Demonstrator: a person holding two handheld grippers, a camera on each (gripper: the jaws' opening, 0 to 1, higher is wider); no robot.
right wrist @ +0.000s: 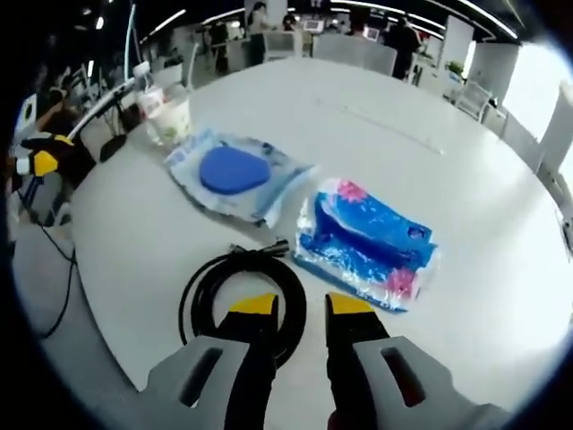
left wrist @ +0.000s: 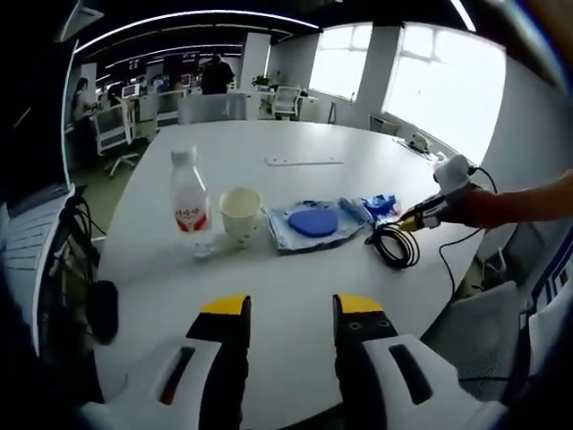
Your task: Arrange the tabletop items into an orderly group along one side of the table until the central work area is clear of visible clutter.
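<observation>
A white milk bottle [left wrist: 189, 202], a paper cup [left wrist: 240, 213], a blue round pad in a clear bag [left wrist: 313, 221], a blue packet [left wrist: 380, 206] and a black cable coil [left wrist: 394, 244] lie in a row on the white table [left wrist: 295, 134]. My left gripper [left wrist: 291, 309] hovers open over the near edge, short of the cup. My right gripper [right wrist: 301, 306] stands open just above the cable coil [right wrist: 228, 296], whose right arc runs under its left jaw. The blue packet [right wrist: 367, 237] and bagged pad [right wrist: 235, 175] lie just beyond. The right gripper [left wrist: 421, 215] enters the left gripper view at the coil.
Bottle and cup [right wrist: 166, 112] stand at the far left, with the left gripper [right wrist: 40, 157] at that edge. A cable [left wrist: 457, 260] hangs off the table's right rim. Office chairs [left wrist: 116, 134], desks and people sit beyond the far side.
</observation>
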